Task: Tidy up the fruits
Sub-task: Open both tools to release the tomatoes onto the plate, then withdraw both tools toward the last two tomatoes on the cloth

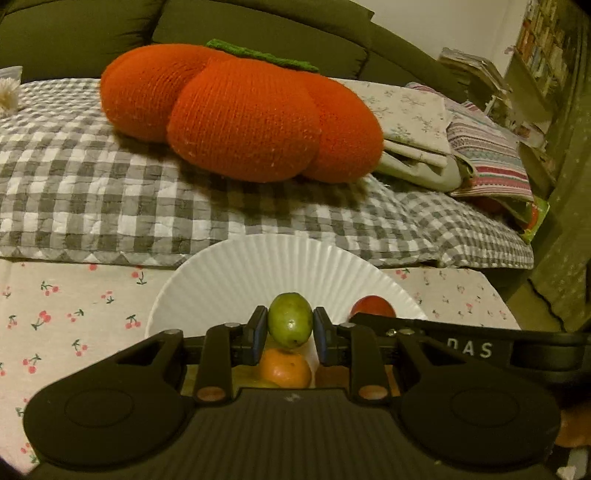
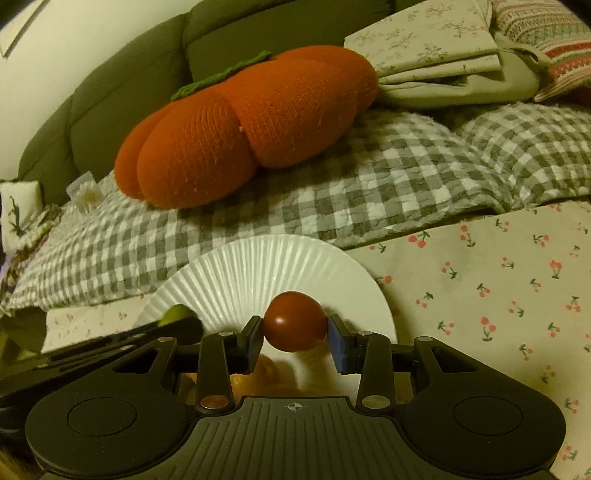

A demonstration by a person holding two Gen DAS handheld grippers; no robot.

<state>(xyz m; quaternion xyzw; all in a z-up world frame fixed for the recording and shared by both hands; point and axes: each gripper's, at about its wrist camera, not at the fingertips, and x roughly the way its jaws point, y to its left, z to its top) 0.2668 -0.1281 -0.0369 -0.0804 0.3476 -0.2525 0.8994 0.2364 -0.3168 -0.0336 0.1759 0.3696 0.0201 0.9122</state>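
Note:
My left gripper (image 1: 290,330) is shut on a small green fruit (image 1: 290,319) and holds it over the near part of a white fluted plate (image 1: 258,266). An orange fruit (image 1: 285,369) lies on the plate below it. My right gripper (image 2: 295,332) is shut on a small red fruit (image 2: 295,320) above the same plate (image 2: 258,266). The red fruit also shows in the left wrist view (image 1: 372,306), and the green fruit shows in the right wrist view (image 2: 176,314). The orange fruit (image 2: 266,371) is partly hidden under my right gripper.
The plate sits on a cherry-print cloth (image 1: 74,317). Behind it lie a grey checked quilt (image 1: 147,199), a big knitted orange pumpkin cushion (image 1: 240,114), folded linens (image 1: 417,122) and a green sofa back (image 1: 258,26).

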